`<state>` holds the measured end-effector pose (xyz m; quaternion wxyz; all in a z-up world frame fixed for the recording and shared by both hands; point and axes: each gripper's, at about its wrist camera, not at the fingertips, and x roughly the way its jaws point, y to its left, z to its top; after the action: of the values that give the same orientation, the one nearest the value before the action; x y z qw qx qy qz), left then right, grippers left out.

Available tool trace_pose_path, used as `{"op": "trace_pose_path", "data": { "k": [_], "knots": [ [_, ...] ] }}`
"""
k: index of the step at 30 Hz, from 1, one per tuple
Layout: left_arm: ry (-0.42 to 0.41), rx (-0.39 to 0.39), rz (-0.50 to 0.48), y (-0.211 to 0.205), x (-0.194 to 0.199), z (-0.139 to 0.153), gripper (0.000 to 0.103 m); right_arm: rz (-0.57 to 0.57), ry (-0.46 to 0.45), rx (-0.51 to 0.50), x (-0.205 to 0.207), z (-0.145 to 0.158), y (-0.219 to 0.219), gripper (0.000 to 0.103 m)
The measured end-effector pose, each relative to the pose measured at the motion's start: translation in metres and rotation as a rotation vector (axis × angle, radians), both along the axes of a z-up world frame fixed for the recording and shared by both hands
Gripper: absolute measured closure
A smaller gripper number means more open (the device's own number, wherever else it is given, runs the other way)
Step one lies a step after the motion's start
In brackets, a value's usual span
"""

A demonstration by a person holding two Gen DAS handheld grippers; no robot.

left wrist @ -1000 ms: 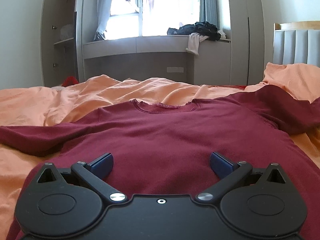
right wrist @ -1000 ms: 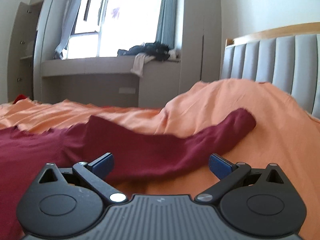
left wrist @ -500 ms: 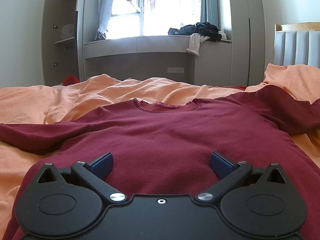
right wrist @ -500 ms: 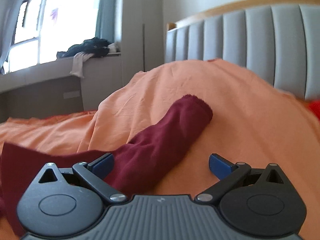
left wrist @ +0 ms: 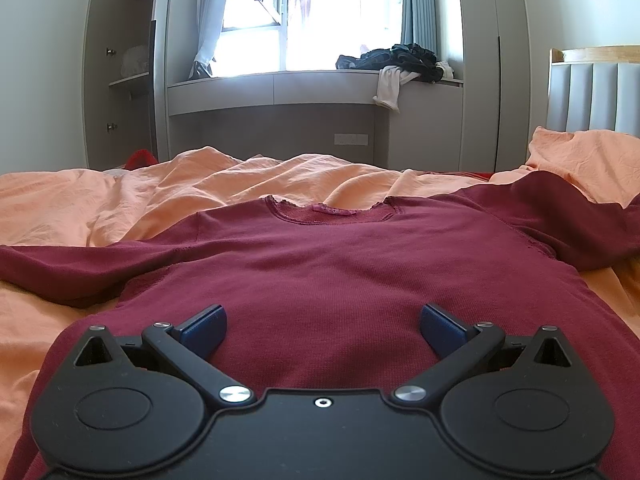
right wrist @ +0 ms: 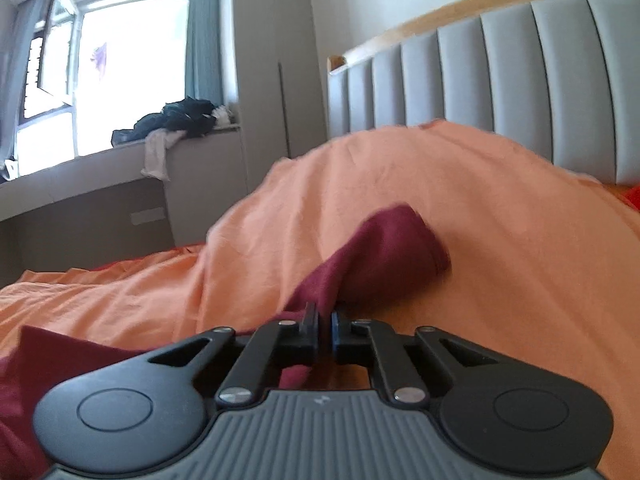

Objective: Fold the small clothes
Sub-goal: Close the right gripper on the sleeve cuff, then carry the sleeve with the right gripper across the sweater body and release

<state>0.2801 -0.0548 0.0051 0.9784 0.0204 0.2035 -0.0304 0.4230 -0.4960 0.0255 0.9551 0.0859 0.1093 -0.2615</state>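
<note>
While the dark red long-sleeved top [left wrist: 340, 264] lies spread flat on the orange bed cover [left wrist: 120, 200], filling the middle of the left wrist view, the left hand-held gripper [left wrist: 322, 322] hangs over its lower body at the bottom of the frame, jaws wide apart with only cloth below. At centre of the right wrist view, the right hand-held gripper [right wrist: 324, 322] has just closed, pinching the top's sleeve [right wrist: 384, 256], whose cuff lies just beyond the fingertips.
</note>
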Motion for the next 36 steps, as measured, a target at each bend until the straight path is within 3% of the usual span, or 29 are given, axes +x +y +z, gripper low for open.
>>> {"op": "trace_pose_path", "data": {
  "k": [8,12,16,23,31,36],
  "knots": [
    [-0.009,-0.003,-0.006,0.001,-0.004,0.007,0.000,0.154,-0.094,-0.239,-0.025,0.060,0.065,0.098],
    [-0.007,-0.006,0.024,0.007,-0.008,0.017,0.000,0.294,-0.149,-0.372,-0.040,0.087,0.121,0.098],
    [-0.022,-0.029,0.099,0.028,-0.012,0.033,0.000,0.454,-0.156,-0.482,-0.050,0.095,0.185,0.098],
    [-0.064,-0.101,0.290,0.096,-0.022,0.058,0.000,0.744,-0.117,-0.617,-0.063,0.072,0.300,0.098],
    [-0.096,-0.109,0.409,0.140,-0.031,0.070,0.000,0.991,0.067,-0.870,-0.076,-0.005,0.412,0.098],
    [-0.091,-0.112,0.411,0.146,-0.033,0.071,0.000,1.089,0.137,-0.846,-0.080,-0.030,0.437,0.095]
  ]
}}
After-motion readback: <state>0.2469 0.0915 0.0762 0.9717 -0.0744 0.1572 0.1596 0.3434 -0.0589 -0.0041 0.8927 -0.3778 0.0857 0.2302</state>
